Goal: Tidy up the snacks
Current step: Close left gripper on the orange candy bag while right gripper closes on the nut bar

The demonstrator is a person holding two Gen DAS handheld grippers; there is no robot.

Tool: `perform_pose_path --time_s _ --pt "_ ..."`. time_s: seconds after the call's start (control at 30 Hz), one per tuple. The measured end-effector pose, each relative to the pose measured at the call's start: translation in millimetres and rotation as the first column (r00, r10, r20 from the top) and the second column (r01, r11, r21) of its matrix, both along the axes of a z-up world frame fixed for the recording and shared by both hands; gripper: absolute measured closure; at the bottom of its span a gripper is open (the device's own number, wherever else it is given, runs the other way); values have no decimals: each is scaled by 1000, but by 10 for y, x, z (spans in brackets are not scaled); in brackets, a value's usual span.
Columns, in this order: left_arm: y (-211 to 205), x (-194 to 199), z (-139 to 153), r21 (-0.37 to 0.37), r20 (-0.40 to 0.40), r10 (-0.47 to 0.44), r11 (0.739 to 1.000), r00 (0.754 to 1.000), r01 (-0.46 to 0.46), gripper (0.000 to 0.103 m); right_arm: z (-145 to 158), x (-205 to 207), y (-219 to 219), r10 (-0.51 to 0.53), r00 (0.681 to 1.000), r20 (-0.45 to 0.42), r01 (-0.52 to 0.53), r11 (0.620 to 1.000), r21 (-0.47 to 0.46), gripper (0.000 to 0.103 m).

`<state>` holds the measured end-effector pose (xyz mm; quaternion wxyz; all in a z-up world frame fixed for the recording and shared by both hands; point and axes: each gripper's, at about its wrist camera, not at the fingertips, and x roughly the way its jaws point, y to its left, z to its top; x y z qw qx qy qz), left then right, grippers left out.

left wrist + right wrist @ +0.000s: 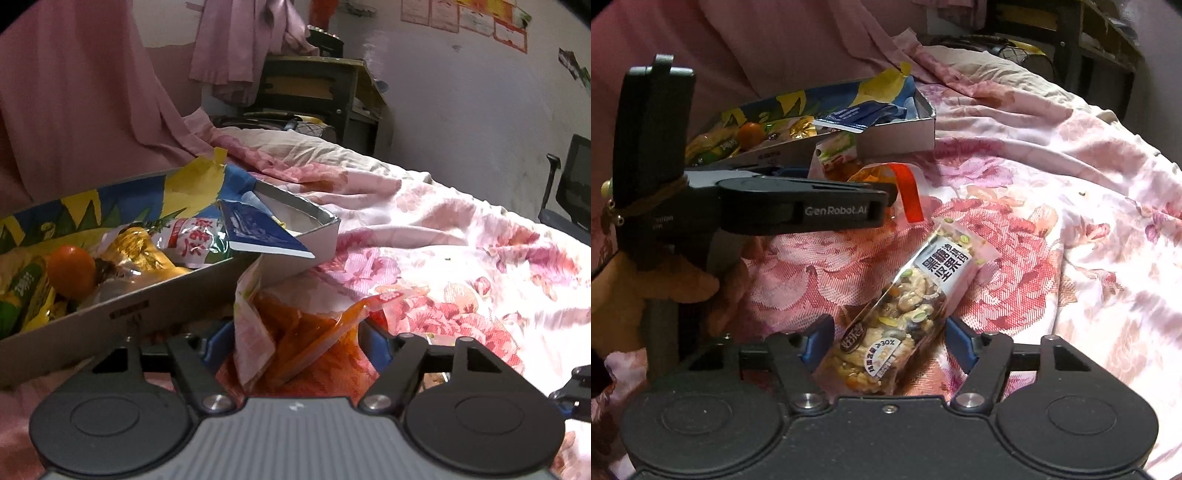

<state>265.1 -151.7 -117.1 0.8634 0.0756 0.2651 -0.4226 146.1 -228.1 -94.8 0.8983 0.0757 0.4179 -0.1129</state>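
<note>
My left gripper [295,343] is shut on an orange snack packet [295,332] and holds it just in front of the grey box [207,284]; both show in the right wrist view, the gripper [798,210] and the packet's red end [908,192]. The box [897,136] holds several snacks, an orange fruit [72,271] and a blue packet [258,232]. My right gripper [886,343] is shut on a nut bar in clear wrapping [905,306], low over the floral bedsheet [1052,221].
The box lies on a bed with a pink floral sheet [443,240]. Pink curtain [74,92] hangs behind the box. A dark wooden cabinet [314,85] stands at the bed's far end, and a black chair [572,184] at the right.
</note>
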Motion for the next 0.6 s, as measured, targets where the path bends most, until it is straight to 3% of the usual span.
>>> perform_pose_path --time_s 0.03,0.07,0.27,0.6 --pt "2 -11 2 -3 -5 3 1000 1000 -3 28 1 -5 1 1 1000 1 -1 1000 1 37" --pt "6 -21 5 -7 -8 8 1000 1000 -8 35 4 -11 2 3 1000 2 -3 1000 1 38" --pt "115 -35 13 -30 -67 44 998 997 -46 36 12 -28 -13 1 1000 1 -1 1000 9 39" --pt "251 -194 71 -8 -96 79 997 992 -81 36 15 -40 -6 10 1000 4 -10 1000 -2 42"
